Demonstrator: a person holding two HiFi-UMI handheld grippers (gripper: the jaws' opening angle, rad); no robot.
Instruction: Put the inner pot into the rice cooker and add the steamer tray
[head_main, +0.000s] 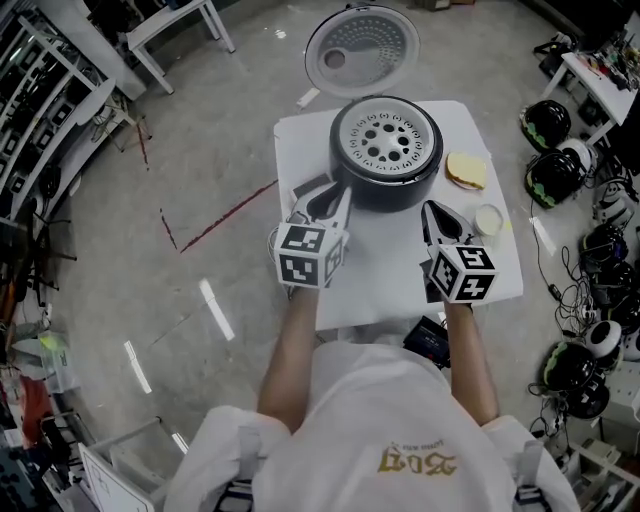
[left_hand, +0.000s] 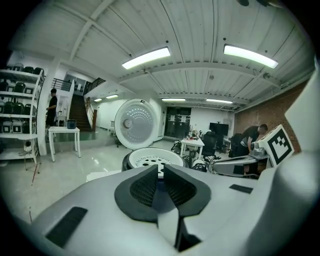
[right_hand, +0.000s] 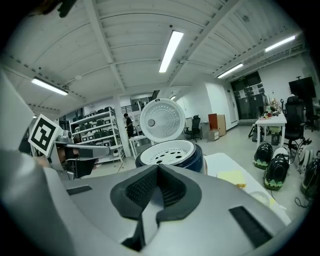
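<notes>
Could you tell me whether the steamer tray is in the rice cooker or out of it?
In: the white perforated steamer tray sits inside the rim of the rice cooker, whose lid stands open behind it.

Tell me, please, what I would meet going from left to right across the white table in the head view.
From the left: left gripper → rice cooker with the steamer tray in it → flat yellow pad → small round white dish. The right gripper overlaps the last two, so it is left out.

Bright ceiling strips (left_hand: 146, 57), glare on floor (head_main: 215, 308), dark fisheye corners
</notes>
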